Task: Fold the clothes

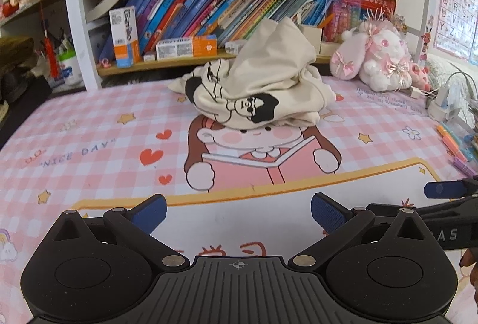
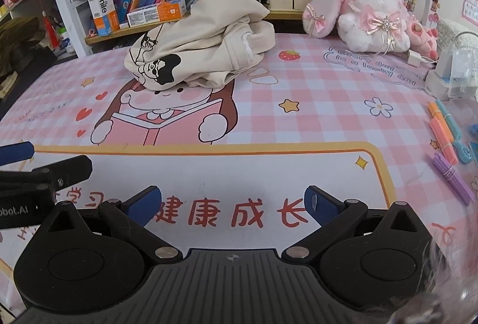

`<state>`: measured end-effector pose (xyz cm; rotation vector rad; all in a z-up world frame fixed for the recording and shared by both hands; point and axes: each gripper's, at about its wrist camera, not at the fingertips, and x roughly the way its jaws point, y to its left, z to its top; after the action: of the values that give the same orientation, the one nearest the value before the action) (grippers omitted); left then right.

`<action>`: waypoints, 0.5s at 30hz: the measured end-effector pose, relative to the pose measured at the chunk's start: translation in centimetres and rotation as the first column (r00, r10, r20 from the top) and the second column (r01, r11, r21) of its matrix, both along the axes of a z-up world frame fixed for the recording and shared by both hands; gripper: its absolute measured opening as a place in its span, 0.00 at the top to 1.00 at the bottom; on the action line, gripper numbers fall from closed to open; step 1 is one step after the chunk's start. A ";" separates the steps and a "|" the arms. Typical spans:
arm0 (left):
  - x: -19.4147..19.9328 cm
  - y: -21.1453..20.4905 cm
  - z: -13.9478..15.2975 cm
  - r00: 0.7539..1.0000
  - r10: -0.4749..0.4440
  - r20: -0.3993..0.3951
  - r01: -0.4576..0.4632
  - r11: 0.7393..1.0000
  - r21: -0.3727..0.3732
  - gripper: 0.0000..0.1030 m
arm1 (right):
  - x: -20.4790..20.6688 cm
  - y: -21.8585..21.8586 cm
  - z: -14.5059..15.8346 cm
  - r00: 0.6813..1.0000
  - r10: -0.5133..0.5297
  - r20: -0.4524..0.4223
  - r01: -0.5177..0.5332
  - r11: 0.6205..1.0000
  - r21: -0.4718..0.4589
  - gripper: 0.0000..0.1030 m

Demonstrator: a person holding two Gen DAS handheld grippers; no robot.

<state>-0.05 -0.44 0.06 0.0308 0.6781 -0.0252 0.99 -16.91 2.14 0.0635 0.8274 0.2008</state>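
A cream garment with black cartoon prints [image 1: 260,85] lies crumpled in a heap at the far middle of the pink checked desk mat [image 1: 89,126]; it also shows in the right wrist view [image 2: 203,46]. My left gripper [image 1: 239,212] is open and empty, low over the mat's near white panel, well short of the garment. My right gripper [image 2: 233,204] is open and empty too, beside the left one. A blue fingertip of the right gripper shows at the left view's right edge [image 1: 442,189].
A bookshelf [image 1: 209,10] with several books stands behind the garment. A pink and white plush rabbit [image 2: 367,13] sits at the back right. Coloured pens [image 2: 448,144], a charger and white boxes [image 2: 451,76] lie along the right edge.
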 end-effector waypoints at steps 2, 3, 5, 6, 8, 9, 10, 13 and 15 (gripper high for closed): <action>0.1 0.1 0.2 1.000 -0.013 0.017 0.013 1.000 -0.006 0.00 | 0.3 -0.3 0.0 1.000 -0.008 -0.001 0.008 1.000 0.025 0.00; 0.3 0.3 0.3 0.999 -0.026 0.023 0.027 1.000 -0.016 0.00 | 0.5 -0.5 0.0 1.000 -0.016 -0.005 0.016 0.999 0.041 0.00; 0.8 0.4 0.4 0.999 -0.042 0.019 0.043 0.999 -0.022 0.00 | 1.0 -0.9 0.0 0.999 -0.031 -0.018 0.033 0.996 0.083 0.00; 1.1 0.5 0.4 0.999 -0.045 0.015 0.045 0.999 -0.018 0.00 | 1.3 -1.2 -0.1 0.999 -0.041 -0.031 0.044 0.992 0.114 0.00; 1.6 0.6 0.3 0.999 -0.049 0.015 0.049 0.999 -0.008 0.00 | 2.2 -1.9 -0.3 0.996 -0.057 -0.066 0.068 0.981 0.181 0.03; 1.9 0.6 0.3 0.998 -0.051 0.020 0.051 0.999 -0.002 0.00 | 2.8 -2.2 -0.4 0.994 -0.064 -0.085 0.081 0.974 0.212 0.03; 2.1 0.7 0.3 0.998 -0.051 0.023 0.051 0.999 0.005 0.00 | 3.4 -2.5 -0.5 0.992 -0.069 -0.102 0.091 0.967 0.239 0.04; 3.0 1.0 0.2 0.998 -0.051 0.025 0.050 0.999 0.016 0.00 | 5.4 -3.1 -0.7 0.986 -0.090 -0.143 0.130 0.944 0.302 0.16; 3.6 1.5 0.0 0.999 -0.045 0.014 0.044 0.999 0.009 0.00 | 7.0 -3.5 -0.8 0.979 -0.111 -0.173 0.165 0.925 0.342 0.21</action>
<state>3.58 1.03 0.06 0.0540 0.6632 -0.0648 8.02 -20.45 1.29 0.4819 0.9262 0.2120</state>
